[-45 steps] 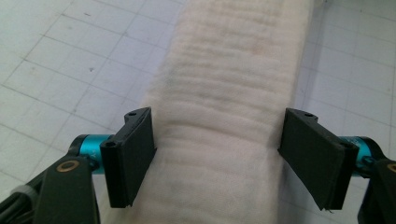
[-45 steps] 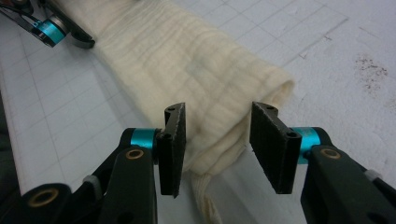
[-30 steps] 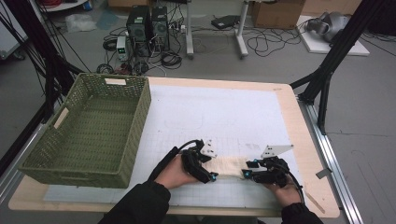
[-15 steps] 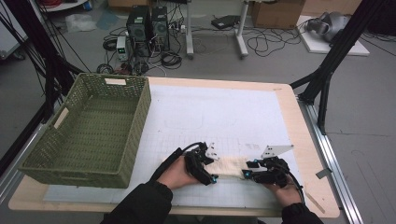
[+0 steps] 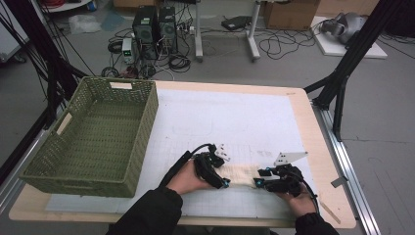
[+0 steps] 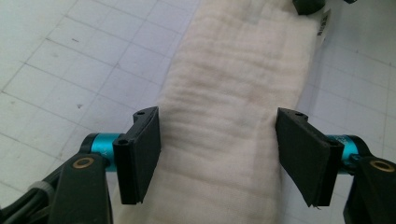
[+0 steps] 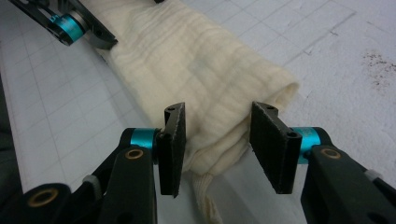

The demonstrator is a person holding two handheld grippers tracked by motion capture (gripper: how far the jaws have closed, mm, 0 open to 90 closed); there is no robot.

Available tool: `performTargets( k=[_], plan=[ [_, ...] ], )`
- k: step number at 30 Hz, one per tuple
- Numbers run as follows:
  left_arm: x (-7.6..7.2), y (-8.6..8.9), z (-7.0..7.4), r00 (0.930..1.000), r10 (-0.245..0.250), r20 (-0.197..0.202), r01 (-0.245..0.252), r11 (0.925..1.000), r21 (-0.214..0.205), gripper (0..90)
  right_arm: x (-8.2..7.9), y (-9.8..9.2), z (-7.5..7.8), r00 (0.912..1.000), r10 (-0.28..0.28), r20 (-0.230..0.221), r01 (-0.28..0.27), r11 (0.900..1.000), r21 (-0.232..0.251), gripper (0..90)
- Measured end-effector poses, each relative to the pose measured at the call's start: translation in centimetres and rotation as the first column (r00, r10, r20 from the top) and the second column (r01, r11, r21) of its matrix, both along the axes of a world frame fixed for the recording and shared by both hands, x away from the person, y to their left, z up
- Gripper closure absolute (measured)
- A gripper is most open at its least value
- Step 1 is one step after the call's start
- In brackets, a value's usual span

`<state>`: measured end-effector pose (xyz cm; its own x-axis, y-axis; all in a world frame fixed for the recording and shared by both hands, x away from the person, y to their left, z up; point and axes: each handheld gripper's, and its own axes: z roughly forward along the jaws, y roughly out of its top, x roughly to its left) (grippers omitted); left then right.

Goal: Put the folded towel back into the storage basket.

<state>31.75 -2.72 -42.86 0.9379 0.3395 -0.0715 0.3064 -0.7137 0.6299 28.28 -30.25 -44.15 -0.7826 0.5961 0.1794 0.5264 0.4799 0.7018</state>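
Left tool [image 6: 217, 154] straddles one end of a folded cream gauze cloth [image 6: 233, 98], its jaws apart on either side of the strip and not pressing on it; they have just been closing a little with the cloth between them. That cloth lies flat on the gridded mat [image 5: 235, 122] near the front edge of the counter [image 5: 298, 98], stretched between the two hands, with the green wicker basket [image 5: 73, 161] well apart at the left. It looks light, limp and loosely woven, so it should sag and unfold if lifted by one point; the wrinkled layers would likely slide over each other. The safest hold seems to be across all the layers at each short end, pinched together. Right tool [image 7: 215, 144] has its jaws around the other end, where the folded layers bulge between the pads; whether they press on it I cannot tell.
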Motion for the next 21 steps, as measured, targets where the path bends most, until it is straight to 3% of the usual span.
performTargets(
  k=[5, 21],
  plan=[
    [-0.41, -0.30, -0.22, 0.9988, -0.019, 0.046, 0.018, 0.9995, 0.027, 30.7, -0.02, 0.00, 0.00, 1.0000, 0.001, 0.002, -0.001, 1.0000, 0.000, 55.5],
    [-0.80, -0.42, -0.32, 0.9968, -0.016, 0.078, 0.013, 0.9991, 0.040, 32.9, -0.20, -0.06, 0.65, 0.9997, -0.005, 0.026, 0.005, 1.0000, -0.007, 53.7]
  ],
)
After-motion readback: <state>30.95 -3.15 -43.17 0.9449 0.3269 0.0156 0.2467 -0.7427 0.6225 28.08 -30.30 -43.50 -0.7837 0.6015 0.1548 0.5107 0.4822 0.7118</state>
